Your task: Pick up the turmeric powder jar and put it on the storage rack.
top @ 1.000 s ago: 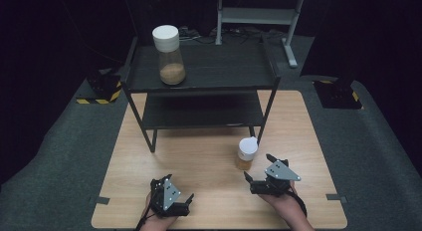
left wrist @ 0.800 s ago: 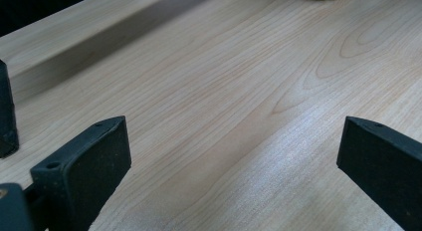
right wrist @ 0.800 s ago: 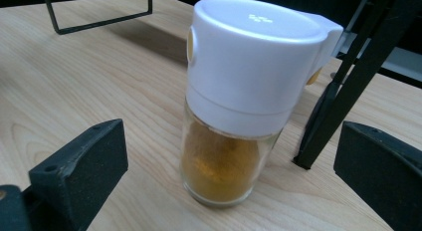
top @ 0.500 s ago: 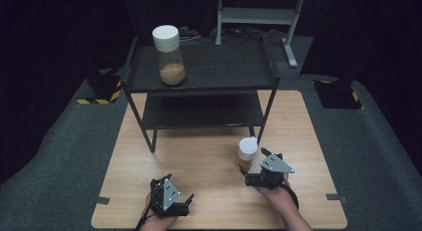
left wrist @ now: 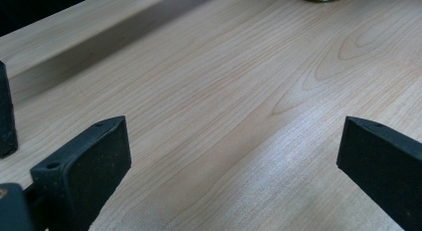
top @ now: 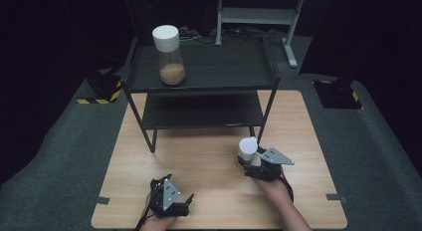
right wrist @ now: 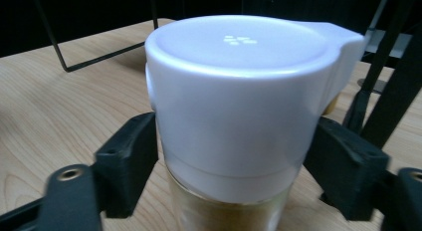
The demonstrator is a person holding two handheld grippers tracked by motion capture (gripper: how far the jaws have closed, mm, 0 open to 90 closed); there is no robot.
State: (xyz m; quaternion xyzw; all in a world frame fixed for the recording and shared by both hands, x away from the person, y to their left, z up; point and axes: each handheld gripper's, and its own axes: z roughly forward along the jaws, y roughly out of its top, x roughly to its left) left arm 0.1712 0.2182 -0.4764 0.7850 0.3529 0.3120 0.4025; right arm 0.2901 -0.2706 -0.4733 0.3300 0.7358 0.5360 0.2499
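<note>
- Seen from above: wooden table (top: 209,161) with a black two-tier shelf (top: 199,86) toward 12 o'clock.
- On the top tier, toward 11 o'clock: tall jar (top: 169,57), white cap, tan contents.
- Small white-capped jar (top: 247,150) upright on the tabletop at about 4 o'clock from centre, just in front of the shelf's leg.
- Right gripper (top: 255,166) at that small jar; jaws just drawn in, now pinching either side at the cap's lower edge (pads against it in the right gripper view).
- Left gripper (top: 183,205) at 7 o'clock, low near the table's edge, jaws spread wide, nothing between.
- Step in hand, by judgement: securing the small jar.
- Next, likely: lifting straight up, keeping it level, clearing the shelf's edge.
</note>
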